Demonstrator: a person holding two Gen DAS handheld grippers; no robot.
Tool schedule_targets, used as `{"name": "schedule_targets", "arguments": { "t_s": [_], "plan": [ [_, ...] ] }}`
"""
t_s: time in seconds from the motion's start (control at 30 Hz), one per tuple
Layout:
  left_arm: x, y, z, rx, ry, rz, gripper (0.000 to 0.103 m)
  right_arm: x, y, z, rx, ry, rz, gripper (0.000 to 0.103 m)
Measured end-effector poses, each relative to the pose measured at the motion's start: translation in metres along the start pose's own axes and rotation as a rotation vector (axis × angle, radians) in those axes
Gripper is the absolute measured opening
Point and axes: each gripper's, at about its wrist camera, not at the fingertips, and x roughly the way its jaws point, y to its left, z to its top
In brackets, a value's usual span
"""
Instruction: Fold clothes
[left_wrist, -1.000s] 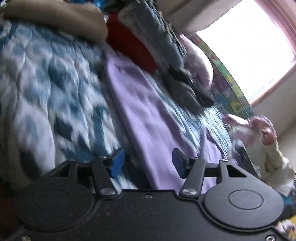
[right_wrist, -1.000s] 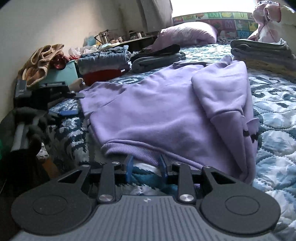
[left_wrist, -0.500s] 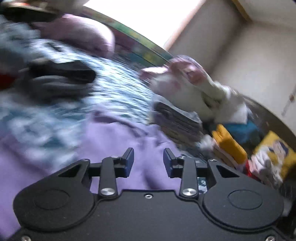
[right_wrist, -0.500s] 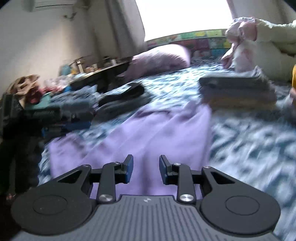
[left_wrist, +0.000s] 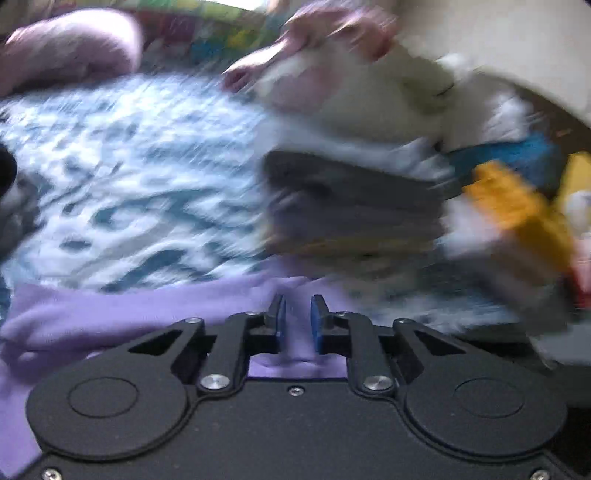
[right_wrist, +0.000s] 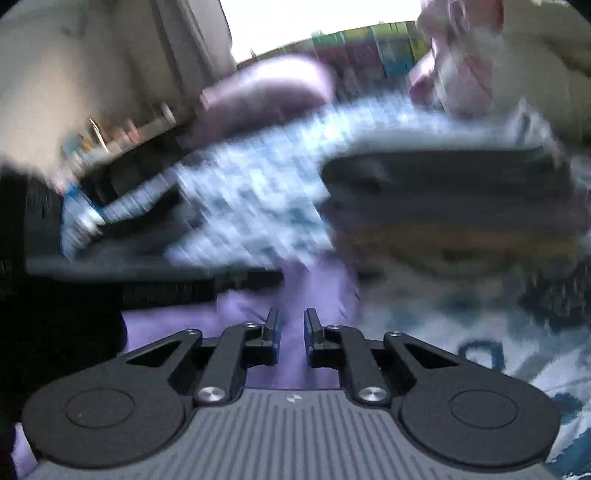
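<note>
While both views are smeared with motion, the bed's blue-and-white quilt (left_wrist: 140, 192) fills most of what can be seen, and everything else sits against it. Across the near edge of the quilt lies the purple sweatshirt (left_wrist: 122, 314), bunched up toward both tools. Beyond the sweatshirt, on the quilt, stands a stack of folded clothes (left_wrist: 354, 206), dark on top, with a pale soft heap (left_wrist: 354, 96) behind it. At the far end of the quilt rests a lilac pillow (right_wrist: 266, 92). The left gripper (left_wrist: 297, 321) is narrowed to a slim gap with purple fabric between its blue pads. The right gripper (right_wrist: 291, 334) is likewise nearly closed, with purple cloth in the gap.
</note>
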Motion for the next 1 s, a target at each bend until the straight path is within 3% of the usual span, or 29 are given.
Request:
{"name": "schedule_targets", "arguments": {
  "t_s": [0.07,0.2,0.3,0.37,0.47,0.57,0.63,0.7,0.77,0.8,0.87,1.0],
  "plan": [
    [0.007,0.013,-0.001,-0.057,0.013,0.007,0.008,0.016,-0.017,-0.013,0.069,0.043,0.002,0.0],
    [-0.014,0.012,0.004,-0.06,-0.047,0.019,0.007,0.012,-0.025,-0.017,0.111,0.015,0.038,0.0],
    [-0.021,0.001,0.008,-0.043,-0.085,-0.022,0.007,0.011,-0.028,-0.02,0.145,-0.005,0.055,0.0],
    [-0.009,-0.009,0.009,-0.009,-0.067,-0.042,0.007,0.01,-0.029,-0.022,0.171,-0.017,0.06,0.0],
    [0.022,-0.02,0.007,0.055,0.018,-0.014,0.012,0.011,-0.028,-0.02,0.183,-0.018,0.048,0.0],
    [0.003,-0.03,0.018,0.039,-0.025,-0.009,0.013,0.008,-0.025,-0.014,0.198,-0.019,0.044,0.007],
    [-0.009,-0.042,0.02,0.05,-0.057,-0.041,0.013,-0.008,-0.022,-0.014,0.207,-0.044,0.045,0.011],
    [0.003,-0.055,0.019,0.088,-0.013,0.003,0.013,-0.03,-0.019,-0.019,0.215,-0.065,0.051,0.011],
    [0.033,-0.059,0.014,0.109,0.08,0.061,0.014,-0.052,-0.015,-0.03,0.229,-0.069,0.065,0.011],
    [0.034,-0.061,0.016,0.106,0.083,0.067,0.015,-0.065,-0.01,-0.038,0.235,-0.068,0.074,0.011],
    [0.028,-0.063,0.023,0.097,0.07,0.069,0.015,-0.085,0.001,-0.053,0.219,-0.056,0.093,0.011],
    [-0.037,-0.048,0.023,-0.014,-0.052,0.0,0.017,-0.131,0.036,-0.091,0.103,-0.036,0.138,0.011]
  ]
}}
